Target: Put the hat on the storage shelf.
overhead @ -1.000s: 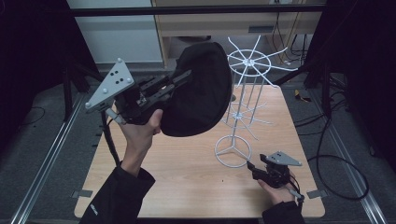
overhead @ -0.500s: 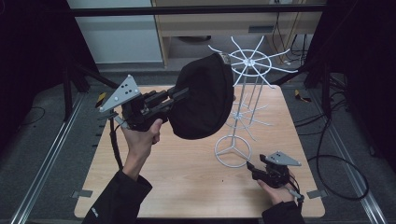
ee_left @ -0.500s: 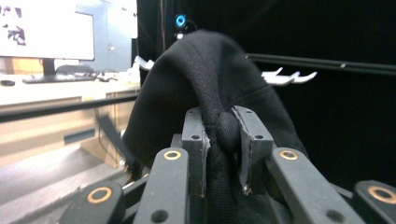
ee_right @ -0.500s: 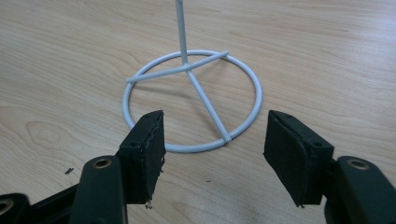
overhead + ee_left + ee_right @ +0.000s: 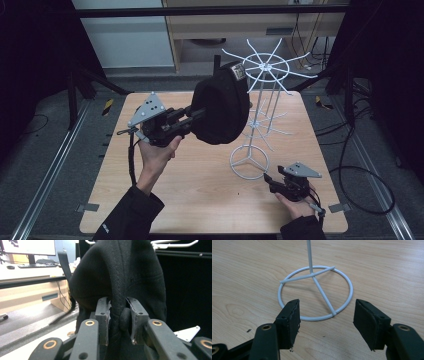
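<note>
Setting: wooden tabletop (image 5: pixel 165 200) in a dim room, with dark curtains at both sides and a pale cabinet behind the far edge.
Rack: white wire stand (image 5: pixel 259 117), upright near the middle of the tabletop and toward its right edge; ring base (image 5: pixel 315 292) flat on the wood, spoked wheel of hooks at the top.
Cap: black cap (image 5: pixel 220 110), in the air over the tabletop's middle, just left of the rack's stem, its crown level with the upper hooks; presumably raised there so it can be hung on a spoke.
Left gripper: left gripper (image 5: pixel 186 119), held level and pointing at the rack; its fingers (image 5: pixel 102 312) flank a thick seam of the cap with cloth bunched between them. The jaws have just been opening and the pads look to be easing off the cloth, probably so the cap settles on the rack.
Right gripper: right gripper (image 5: pixel 325 322), low near the front right corner, fingers spread wide with nothing between them, aimed at the ring base; likely poised to steady the stand.
</note>
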The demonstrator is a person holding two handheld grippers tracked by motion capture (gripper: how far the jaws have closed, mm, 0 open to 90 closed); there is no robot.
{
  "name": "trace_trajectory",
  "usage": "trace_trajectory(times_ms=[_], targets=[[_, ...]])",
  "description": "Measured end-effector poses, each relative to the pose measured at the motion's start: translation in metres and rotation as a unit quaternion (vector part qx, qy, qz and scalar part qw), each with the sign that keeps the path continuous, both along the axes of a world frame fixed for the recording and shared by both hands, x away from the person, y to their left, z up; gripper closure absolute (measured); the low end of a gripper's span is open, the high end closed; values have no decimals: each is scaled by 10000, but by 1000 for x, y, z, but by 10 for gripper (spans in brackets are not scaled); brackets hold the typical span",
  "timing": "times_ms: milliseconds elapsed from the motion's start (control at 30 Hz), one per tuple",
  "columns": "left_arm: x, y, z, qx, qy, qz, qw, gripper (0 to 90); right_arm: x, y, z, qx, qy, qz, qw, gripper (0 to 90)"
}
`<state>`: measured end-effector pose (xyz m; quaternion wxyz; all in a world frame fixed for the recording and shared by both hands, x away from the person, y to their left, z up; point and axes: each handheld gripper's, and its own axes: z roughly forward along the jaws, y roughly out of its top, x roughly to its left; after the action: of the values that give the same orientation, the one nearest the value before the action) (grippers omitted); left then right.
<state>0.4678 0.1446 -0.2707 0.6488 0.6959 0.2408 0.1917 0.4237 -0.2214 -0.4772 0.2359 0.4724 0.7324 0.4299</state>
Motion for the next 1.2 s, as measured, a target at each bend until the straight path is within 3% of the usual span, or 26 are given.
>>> trace_trajectory(times_ms=[167, 333, 433, 633, 800, 933, 1000, 1200], targets=[[0, -2, -4, 110, -40, 62, 9999, 620, 0, 0, 0, -3, -2, -1, 10000, 381], [-5, 7, -7, 88, -86, 140, 9998, 519, 0, 0, 0, 6, -5, -6, 10000, 381], [-10, 16, -10, 104, -109, 228, 9996, 427, 0, 0, 0, 4, -6, -13, 10000, 381], [-21, 40, -19, 130, -131, 467, 9987, 350, 0, -1, 0, 0, -6, -25, 10000, 379], [-33, 64, -36, 241, -17, 790, 9966, 323, -1, -2, 0, 4, -13, -41, 10000, 374], [-40, 85, -62, 484, 206, 1186, 9915, 300, -1, -2, -1, 15, -18, -61, 10000, 361], [-42, 95, -78, 586, 418, 1370, 9880, 290, -1, -2, -1, 38, -13, -91, 10000, 351], [-45, 120, -129, 883, 1049, 1784, 9744, 275, -1, -4, -2, 5, -39, -132, 9999, 323]])
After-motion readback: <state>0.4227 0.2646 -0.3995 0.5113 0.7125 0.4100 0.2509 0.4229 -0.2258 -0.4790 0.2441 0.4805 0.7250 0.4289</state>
